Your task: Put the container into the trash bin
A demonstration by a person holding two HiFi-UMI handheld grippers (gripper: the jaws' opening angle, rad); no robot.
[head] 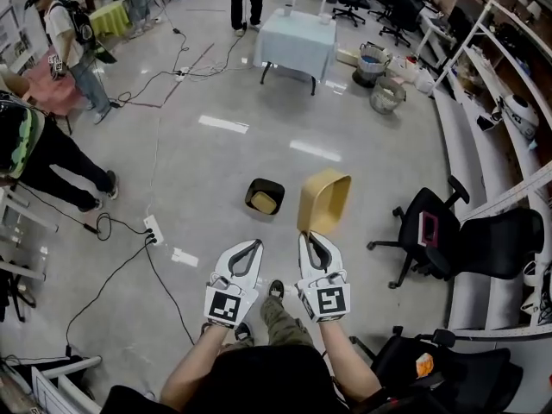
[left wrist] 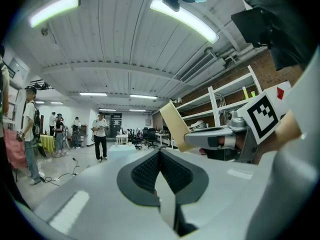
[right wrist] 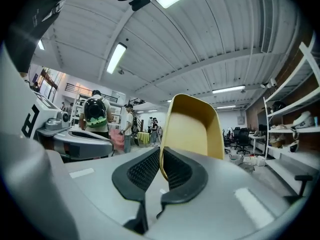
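One container [head: 324, 202], edge hidden in right tongs [head: 309, 236]

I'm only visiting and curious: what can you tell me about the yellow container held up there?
The container is a tan-yellow open tub with rounded corners. It looks like thin plastic and seems empty. It hangs tilted in the air, with one wall pinched near the rim between the jaws of the right hand-held gripper. Nothing else touches it. The black trash bin stands on the floor just to its left.
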